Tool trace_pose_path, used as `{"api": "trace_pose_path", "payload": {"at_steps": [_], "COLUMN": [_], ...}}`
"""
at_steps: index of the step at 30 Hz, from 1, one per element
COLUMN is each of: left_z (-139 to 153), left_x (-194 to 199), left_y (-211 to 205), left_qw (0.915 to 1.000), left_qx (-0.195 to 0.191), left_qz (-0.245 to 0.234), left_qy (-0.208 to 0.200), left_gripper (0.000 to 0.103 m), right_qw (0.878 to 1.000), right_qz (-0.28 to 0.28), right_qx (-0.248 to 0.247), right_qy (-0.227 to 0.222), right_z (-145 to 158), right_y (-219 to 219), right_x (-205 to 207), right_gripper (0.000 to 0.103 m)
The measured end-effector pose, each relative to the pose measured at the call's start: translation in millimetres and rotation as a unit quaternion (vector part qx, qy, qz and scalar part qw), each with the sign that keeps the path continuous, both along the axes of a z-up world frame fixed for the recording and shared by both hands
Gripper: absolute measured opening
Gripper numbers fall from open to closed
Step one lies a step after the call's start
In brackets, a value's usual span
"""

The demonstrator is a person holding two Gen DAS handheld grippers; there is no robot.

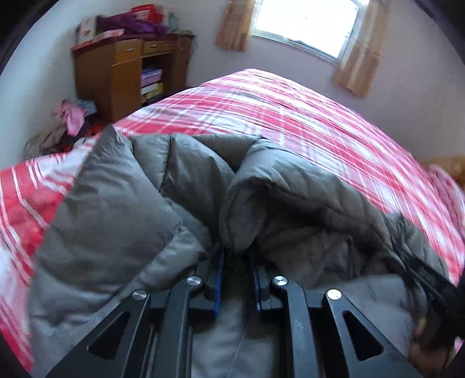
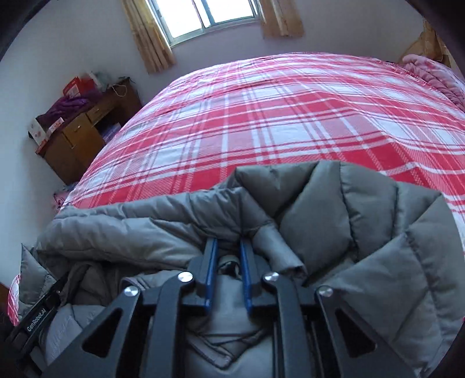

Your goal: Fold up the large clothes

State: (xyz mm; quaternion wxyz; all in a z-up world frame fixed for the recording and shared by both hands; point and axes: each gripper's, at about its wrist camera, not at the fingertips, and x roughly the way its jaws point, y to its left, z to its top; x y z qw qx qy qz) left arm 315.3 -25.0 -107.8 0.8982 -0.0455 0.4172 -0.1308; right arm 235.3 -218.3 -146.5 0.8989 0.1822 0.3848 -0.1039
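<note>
A grey puffer jacket lies bunched at the near edge of a bed with a red plaid sheet. My left gripper is shut on a fold of the jacket, its fingertips buried under the padded fabric. In the right wrist view the same jacket bulges up around my right gripper, which is shut on a gathered fold, with grey cloth bunched between the blue pads. The left gripper's black body shows at the lower left there.
A wooden cabinet with boxes and purple cloth on top stands by the far left wall. A pile of clothes lies beside the bed. A curtained window is behind the plaid sheet. A pink blanket lies at the far right.
</note>
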Motion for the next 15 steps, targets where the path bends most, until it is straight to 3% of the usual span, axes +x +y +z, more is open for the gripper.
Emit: {"api": "trace_pose_path", "payload": {"at_steps": [3,5,7,10,13,15], "left_z": [23,42,65,85,75,50], "left_x": [-24,-30,-23,2,34,45], "left_y": [12,19,10,-24,-51,-56], "left_qw": [0.9995,0.9990,0.9976,0.9956,0.9967,0.9980], "left_qx": [0.008,-0.018,-0.035,-0.018,0.014,0.031], "left_qz": [-0.018,-0.023,-0.036,-0.060,-0.060,-0.049], "left_qy": [-0.027,-0.034,-0.048,-0.069,-0.053,-0.027], "left_gripper": [0.016,0.016,0.016,0.017,0.017,0.017], "right_qw": [1.000,1.000,0.999,0.999,0.999,0.999], "right_qz": [0.001,0.000,0.000,0.000,-0.001,-0.002], "right_qx": [-0.021,-0.030,-0.040,-0.043,-0.035,-0.035], "right_qy": [0.005,0.005,0.006,0.002,-0.003,-0.003], "right_z": [1,1,2,0,0,0], "right_y": [8,11,16,15,10,10], "right_x": [1,1,2,-1,-2,-1], "right_gripper": [0.017,0.017,0.017,0.017,0.017,0.017]}}
